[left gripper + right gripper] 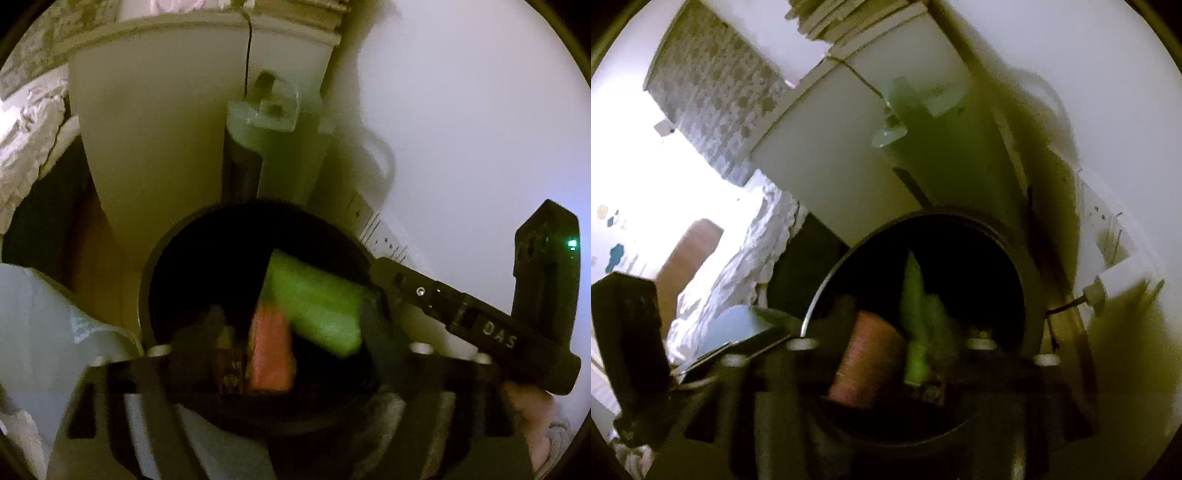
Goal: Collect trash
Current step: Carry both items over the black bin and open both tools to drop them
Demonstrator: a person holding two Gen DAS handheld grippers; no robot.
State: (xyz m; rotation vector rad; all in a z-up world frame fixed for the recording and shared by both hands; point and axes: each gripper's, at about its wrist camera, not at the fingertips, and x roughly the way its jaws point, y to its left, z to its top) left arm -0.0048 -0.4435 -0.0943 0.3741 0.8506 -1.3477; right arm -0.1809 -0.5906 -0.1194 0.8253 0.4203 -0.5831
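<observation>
A round black trash bin (pixel 162 258) stands on the floor below both grippers; it also shows in the right wrist view (pixel 1030 266). Over its mouth I see a bright green piece of trash (pixel 317 306) and a pink-orange piece (pixel 271 354). In the right wrist view the green piece (pixel 916 325) and the pink-orange piece (pixel 868 358) sit between my blurred fingers. My left gripper (pixel 291 332) hangs over the bin with its fingers spread. My right gripper (pixel 875 354) is over the bin; its body (pixel 480 317) crosses the left wrist view. Blur hides any contact.
A white cabinet (pixel 166 129) stands behind the bin, with a white wall (pixel 480 110) to the right. A wall socket (pixel 380 232) sits near the bin's rim. Crumpled white cloth (pixel 746 258) lies at the left. A light plastic bag (pixel 44 317) is at the left.
</observation>
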